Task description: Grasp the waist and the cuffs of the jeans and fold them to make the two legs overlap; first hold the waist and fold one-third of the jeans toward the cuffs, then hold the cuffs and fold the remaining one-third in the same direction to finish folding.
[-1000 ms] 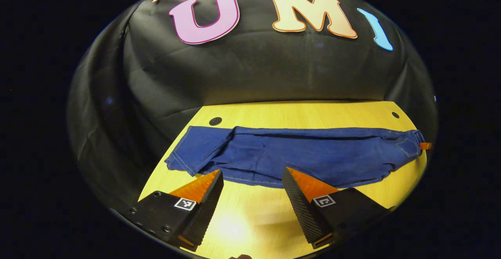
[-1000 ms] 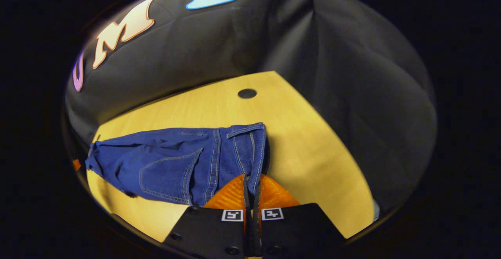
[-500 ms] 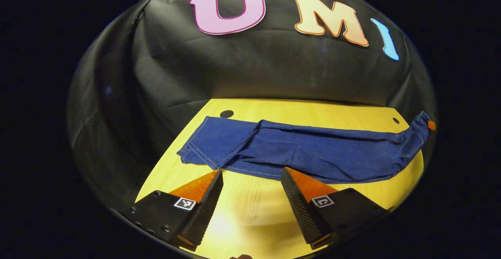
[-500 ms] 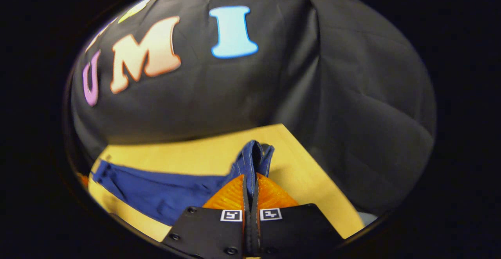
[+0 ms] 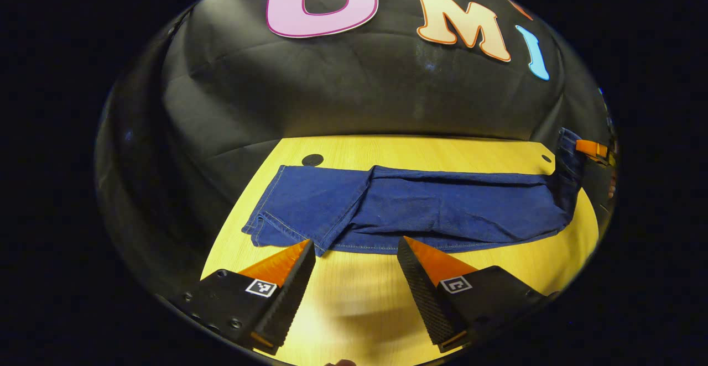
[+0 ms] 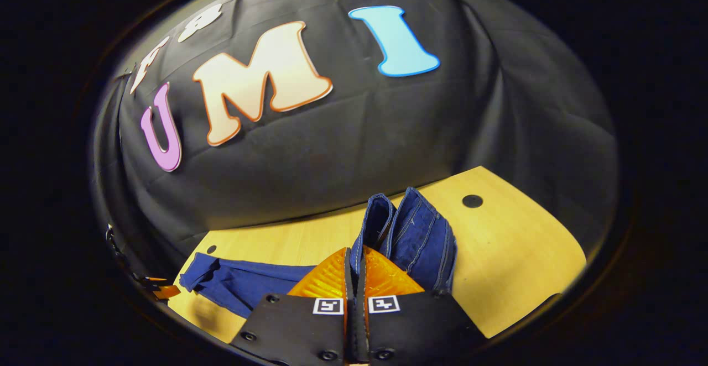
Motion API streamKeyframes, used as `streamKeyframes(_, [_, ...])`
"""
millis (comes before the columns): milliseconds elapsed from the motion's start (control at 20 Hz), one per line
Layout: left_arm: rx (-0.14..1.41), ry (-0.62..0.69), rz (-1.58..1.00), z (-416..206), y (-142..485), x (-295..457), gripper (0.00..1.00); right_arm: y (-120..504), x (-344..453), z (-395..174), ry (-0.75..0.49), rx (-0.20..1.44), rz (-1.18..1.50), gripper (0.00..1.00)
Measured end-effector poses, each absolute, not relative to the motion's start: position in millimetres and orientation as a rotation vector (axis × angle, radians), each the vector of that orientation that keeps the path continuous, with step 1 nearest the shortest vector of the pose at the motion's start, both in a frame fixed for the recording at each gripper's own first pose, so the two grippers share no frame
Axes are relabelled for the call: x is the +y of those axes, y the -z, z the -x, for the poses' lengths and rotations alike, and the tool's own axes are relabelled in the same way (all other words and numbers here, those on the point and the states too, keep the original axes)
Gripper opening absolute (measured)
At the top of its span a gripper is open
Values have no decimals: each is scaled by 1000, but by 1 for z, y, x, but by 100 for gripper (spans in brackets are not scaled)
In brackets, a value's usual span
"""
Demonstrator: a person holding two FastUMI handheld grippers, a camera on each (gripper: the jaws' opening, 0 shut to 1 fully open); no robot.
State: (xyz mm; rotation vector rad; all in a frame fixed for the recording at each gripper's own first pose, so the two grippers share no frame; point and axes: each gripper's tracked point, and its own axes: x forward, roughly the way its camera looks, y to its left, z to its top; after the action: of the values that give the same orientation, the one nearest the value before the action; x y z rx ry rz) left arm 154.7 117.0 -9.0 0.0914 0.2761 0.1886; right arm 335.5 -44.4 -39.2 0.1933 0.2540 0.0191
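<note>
Blue jeans (image 5: 420,208) lie lengthwise across the yellow table (image 5: 359,310), legs overlapped, cuffs (image 5: 265,228) at the left. My left gripper (image 5: 354,247) hovers open just short of the near hem, nothing between its fingers. At the far right of the left gripper view the waist (image 5: 567,156) is lifted off the table, held by the other gripper (image 5: 589,147). In the right gripper view my right gripper (image 6: 355,255) is shut on the waist (image 6: 409,233), which stands up in folds above the fingers; the legs (image 6: 238,286) trail left on the table (image 6: 514,261).
Black cloth walls close the table at the back and both sides. Round dark holes sit near the table's far corners (image 5: 312,160) (image 6: 472,200). Bare tabletop lies between the jeans and the near edge.
My right gripper has lifted the waist off the table and raised it further, turning its view leftward. The jeans pulled straighter. My left gripper stayed open, drifting slightly toward the cuffs.
</note>
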Motion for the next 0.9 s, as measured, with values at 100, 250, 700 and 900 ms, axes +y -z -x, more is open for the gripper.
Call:
streamKeyframes(100, [278, -178, -91, -158, 10, 121, 91, 52, -20, -337, -71, 277, -201, 2])
streamKeyframes(250, [276, -173, -78, -165, 13, 127, 91, 86, 18, -339, -163, 342, -200, 2])
streamKeyframes(700, [259, -194, -102, -187, 15, 165, 91, 210, 60, -335, -232, 587, 7, 0])
streamKeyframes(900, [262, -214, -159, -197, 15, 204, 91, 210, 62, -331, -232, 603, -23, 3])
